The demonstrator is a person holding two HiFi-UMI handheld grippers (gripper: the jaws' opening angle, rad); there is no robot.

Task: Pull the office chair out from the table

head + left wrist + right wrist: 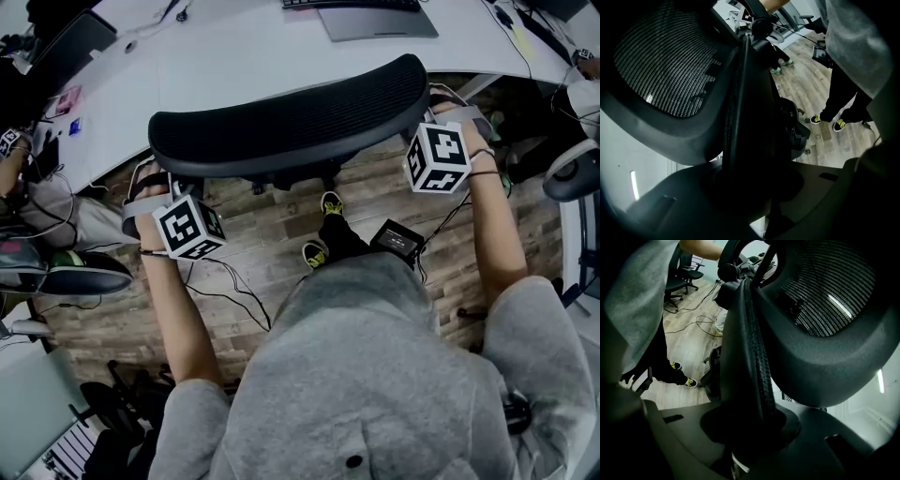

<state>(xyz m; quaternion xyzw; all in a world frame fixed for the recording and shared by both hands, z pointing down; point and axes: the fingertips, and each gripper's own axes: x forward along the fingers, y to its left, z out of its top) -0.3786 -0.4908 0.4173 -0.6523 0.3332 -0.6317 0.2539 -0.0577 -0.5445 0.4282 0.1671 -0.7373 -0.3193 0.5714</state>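
Wood floor (234, 281) below — left tool (752, 180) and right tool (750, 423) each clamped on a side edge of the office chair (291, 117).

A keyboard (349, 4) and grey pad (380, 22) lie at the far edge of the desk (234, 56); a pink card (64, 101) (small blue one (75, 127) beside it) sits near its left edge. Black cables (225, 286) cross the wood floor (272, 230).

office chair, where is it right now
Head view, top centre: the office chair stands at the white table's edge, its backrest gripped at either end by the left tool and the right tool.
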